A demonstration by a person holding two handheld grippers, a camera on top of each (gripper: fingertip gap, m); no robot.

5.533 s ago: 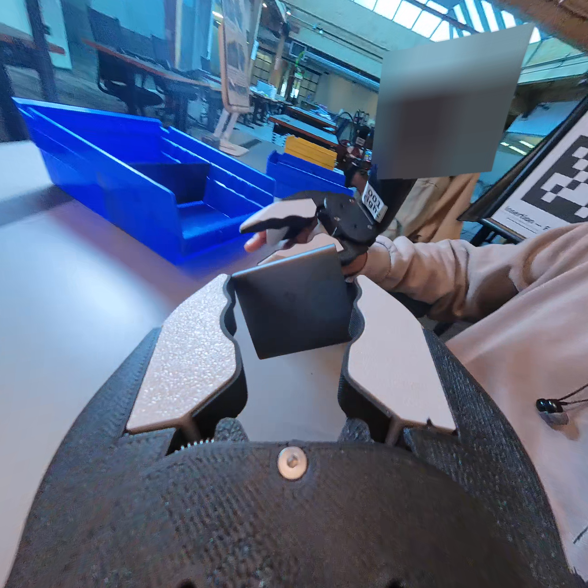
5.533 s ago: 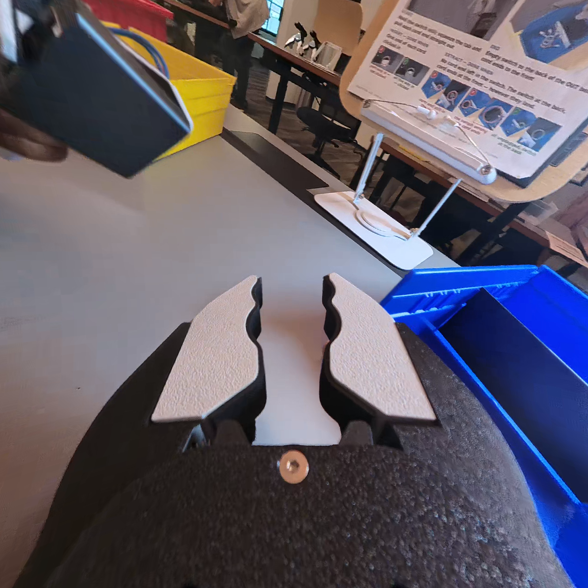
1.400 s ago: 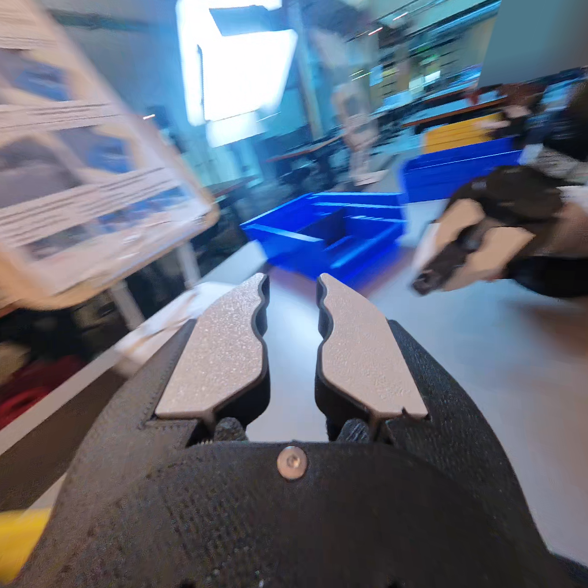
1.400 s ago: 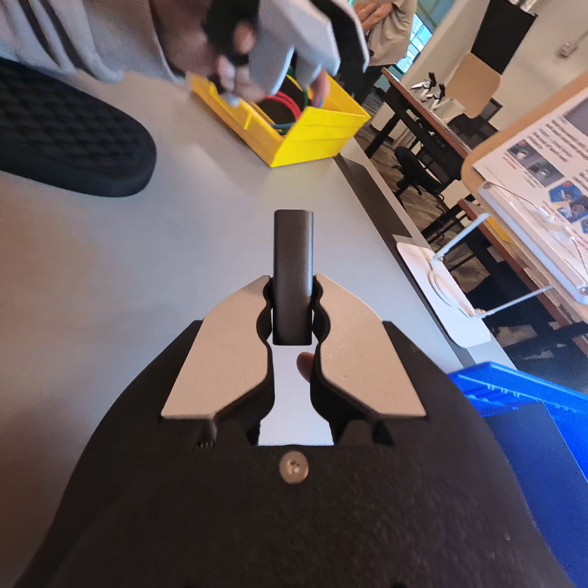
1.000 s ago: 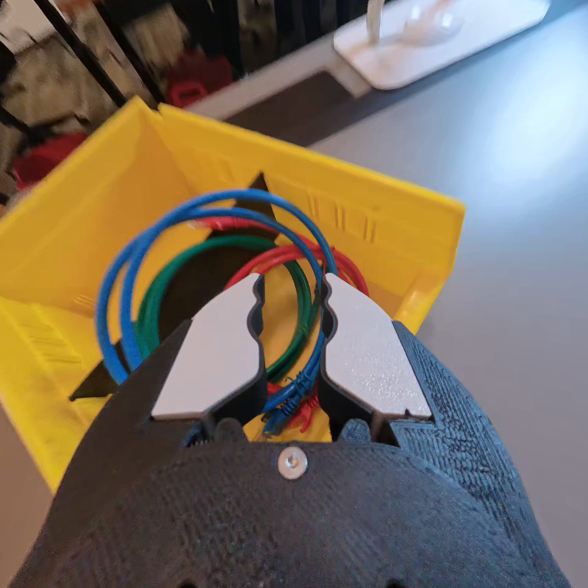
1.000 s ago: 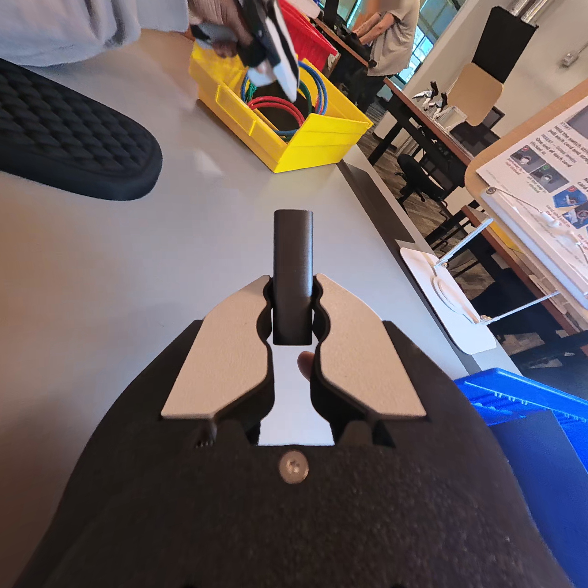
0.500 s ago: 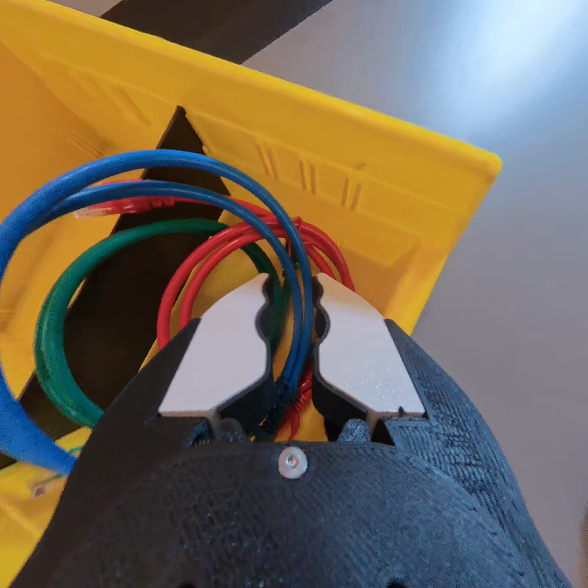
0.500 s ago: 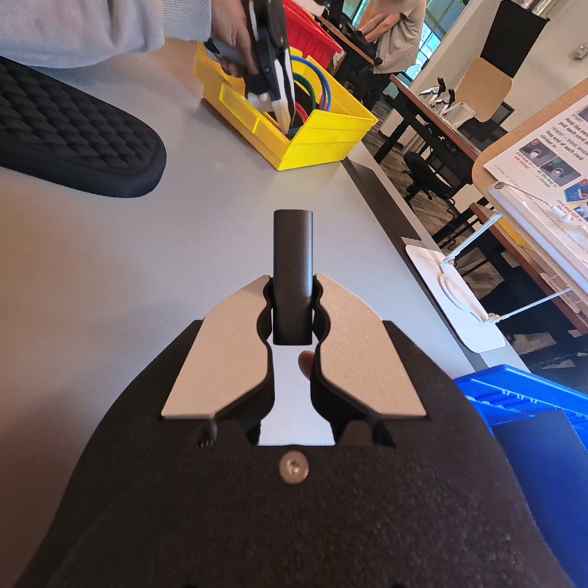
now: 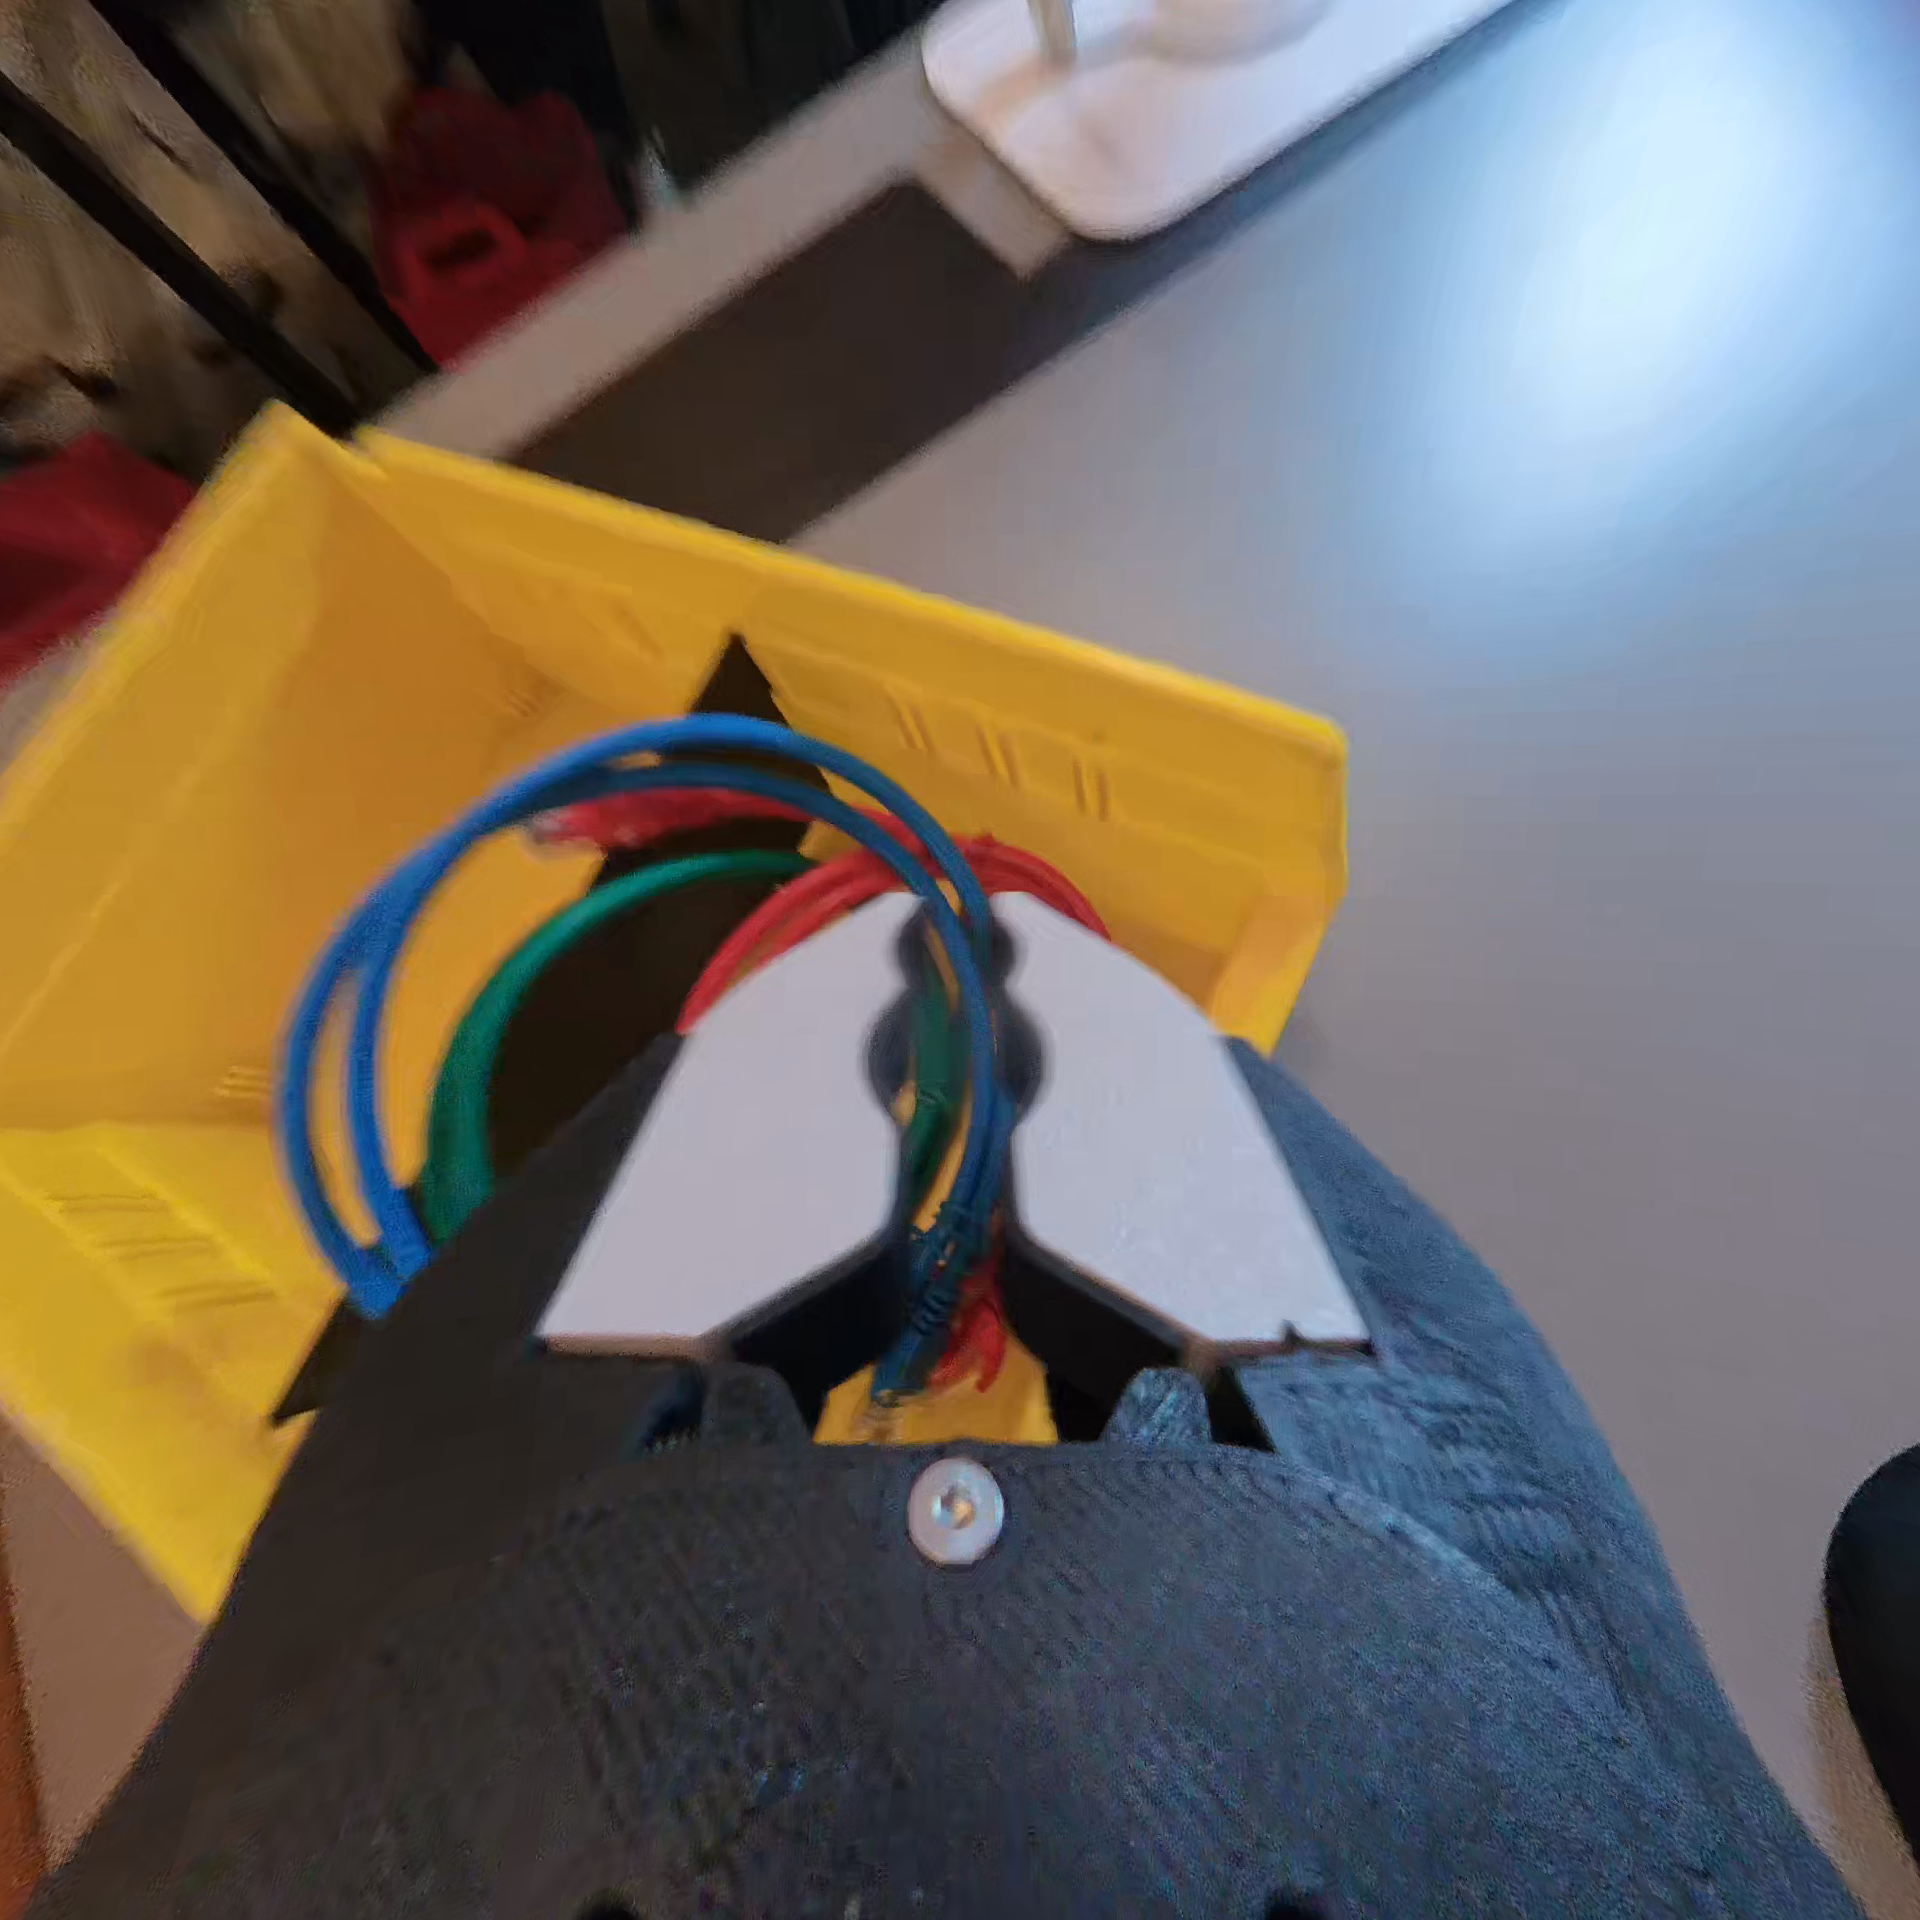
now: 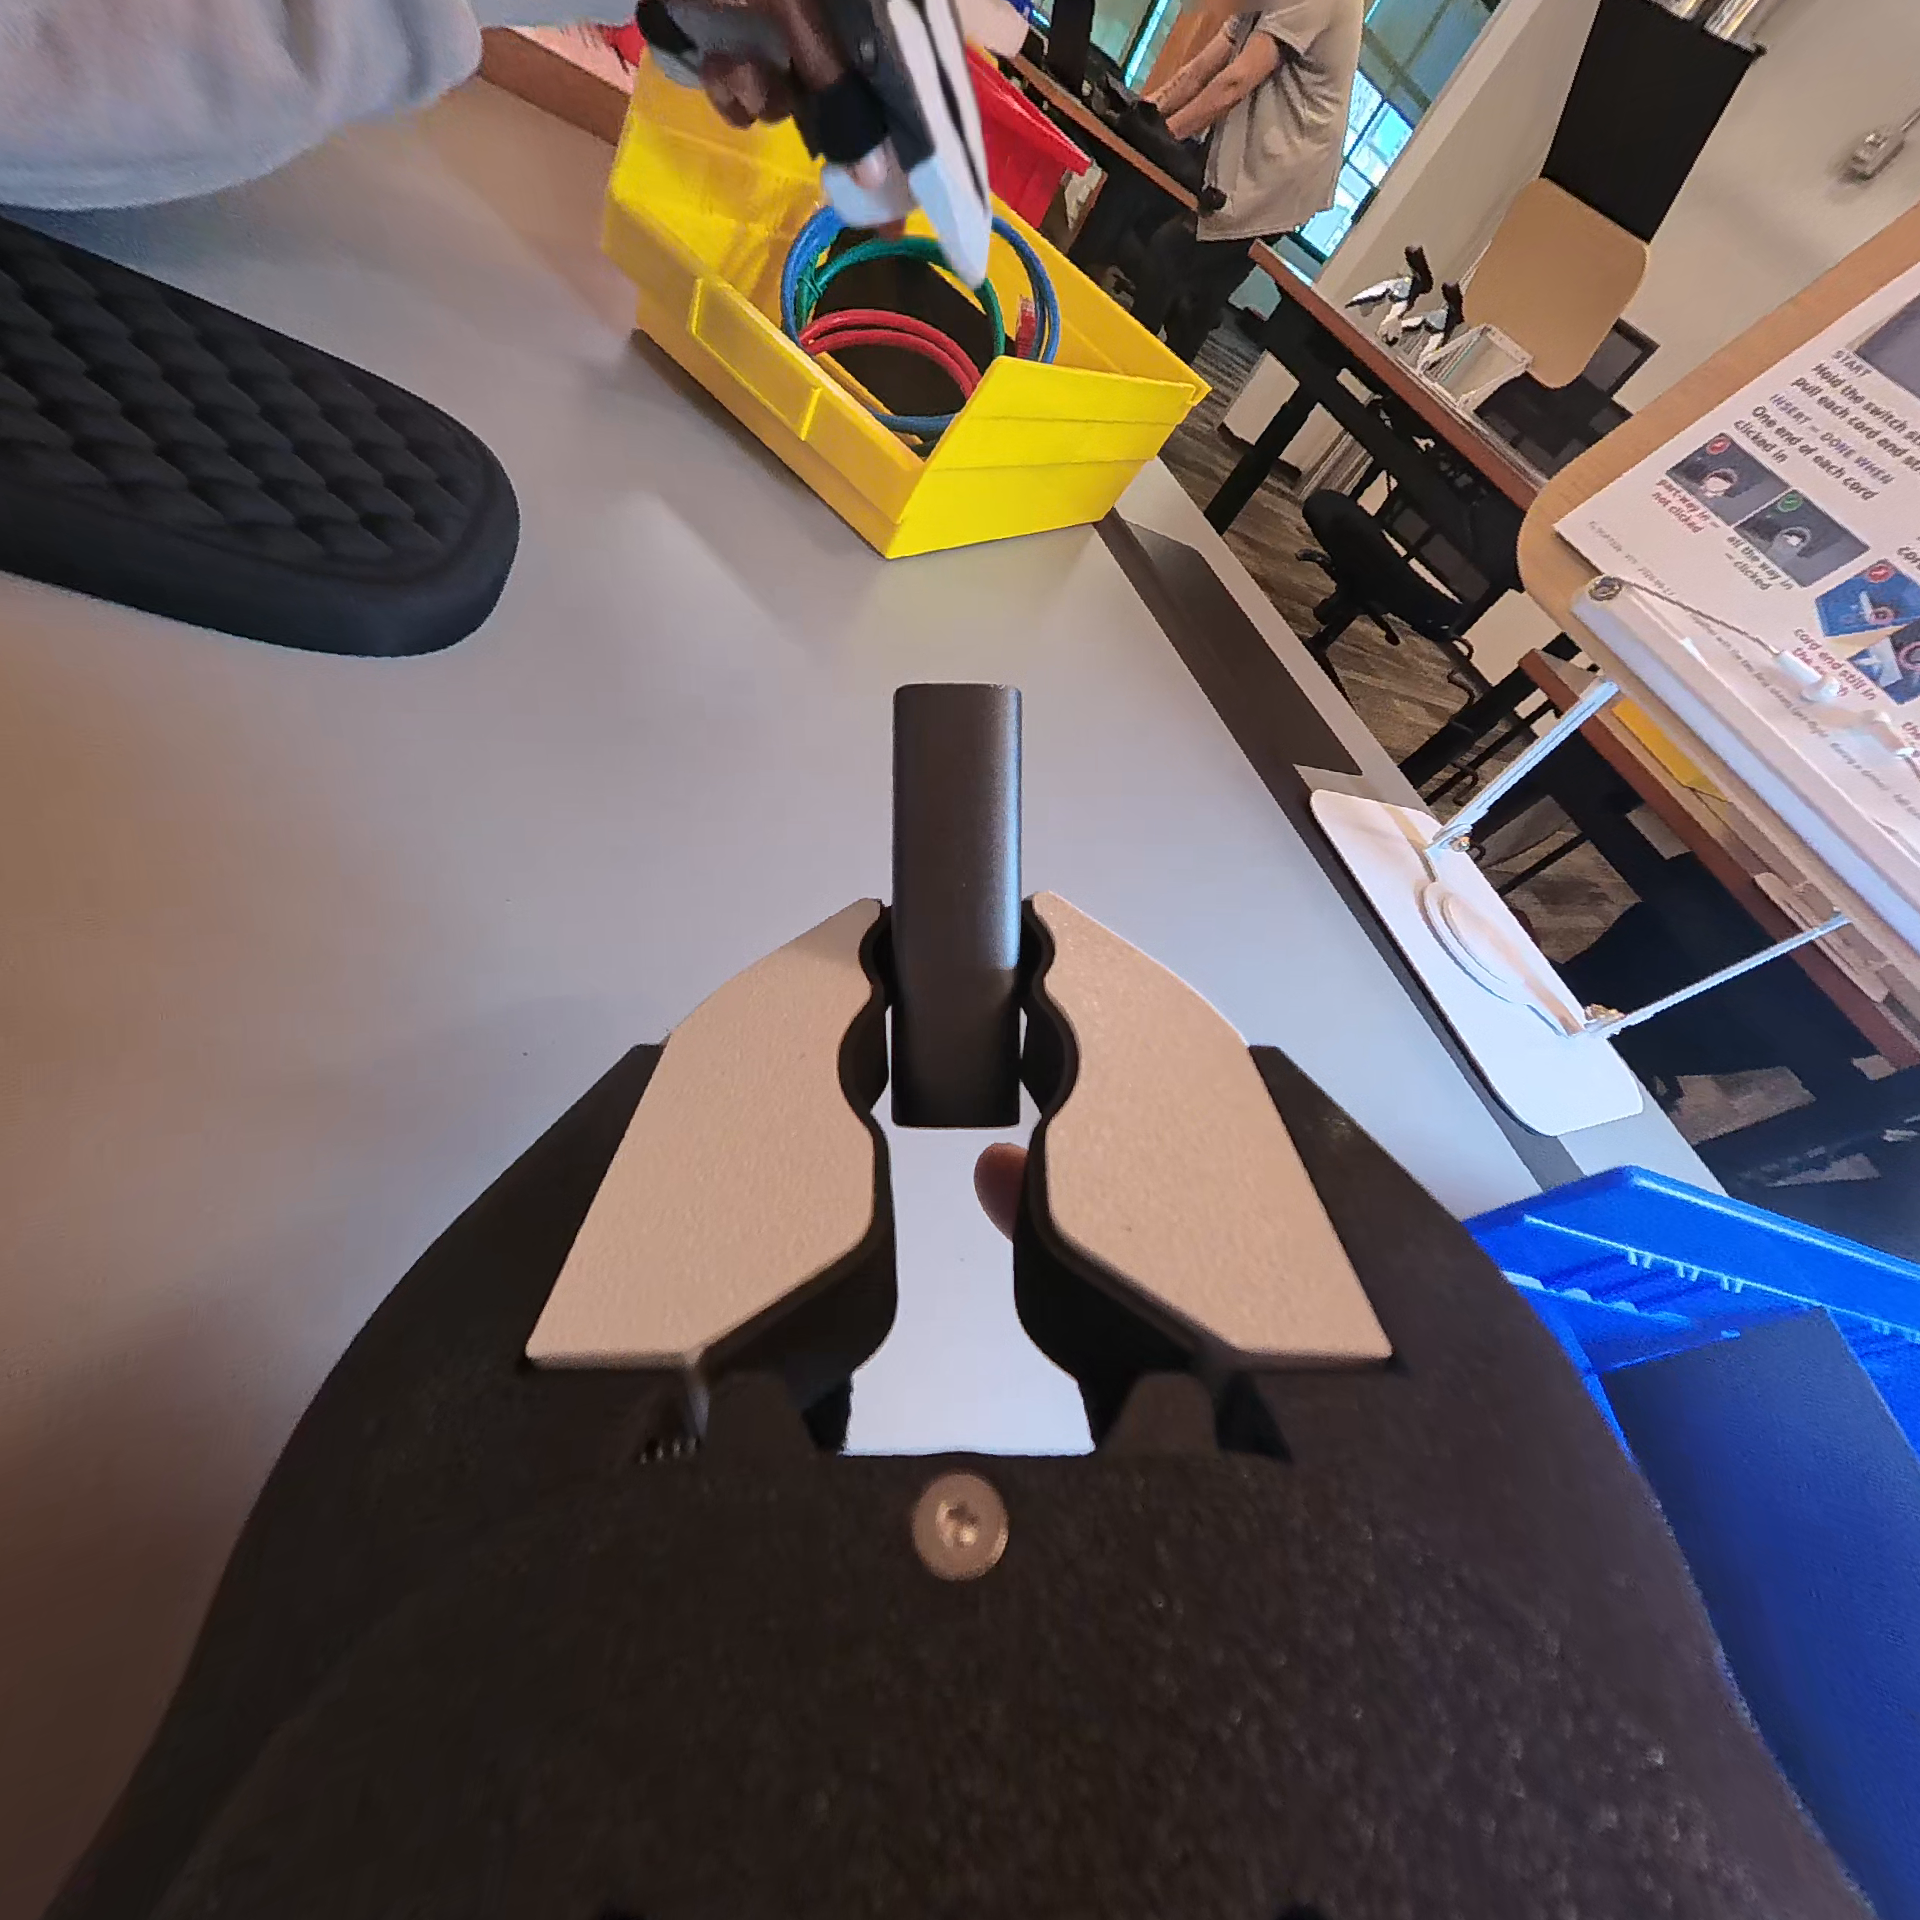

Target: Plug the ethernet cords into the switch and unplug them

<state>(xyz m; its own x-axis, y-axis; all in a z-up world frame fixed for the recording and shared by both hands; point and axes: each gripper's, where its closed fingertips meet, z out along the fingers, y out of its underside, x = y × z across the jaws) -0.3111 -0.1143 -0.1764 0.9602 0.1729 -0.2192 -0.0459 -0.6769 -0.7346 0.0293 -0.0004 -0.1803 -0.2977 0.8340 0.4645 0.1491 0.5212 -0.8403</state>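
A yellow bin [image 9: 1091, 748] holds coiled blue [image 9: 343, 1029], green [image 9: 468, 1070] and red [image 9: 758, 935] ethernet cords. My left gripper [image 9: 951, 930] is over the bin, shut on the blue cord. The green cord also runs between its fingers. The plug ends hang close to the gripper's body. In the right wrist view the left gripper [image 10: 971, 260] is just above the bin [image 10: 1039, 457], with the coils tilted up under it. My right gripper [image 10: 956, 920] is shut on the dark grey switch [image 10: 956, 810], seen edge-on above the grey table.
A black padded mat [image 10: 208, 447] lies at the left. A blue bin [image 10: 1714, 1330] is at the right edge. A white stand base [image 10: 1455, 935] and an instruction board [image 10: 1766, 499] are on the right. A red bin [image 10: 1023, 135] and a person [image 10: 1268, 135] are behind.
My left gripper dipped into the bin, closed on the blue cord, and has pulled back up, lifting the coils. The right gripper and switch have stayed still.
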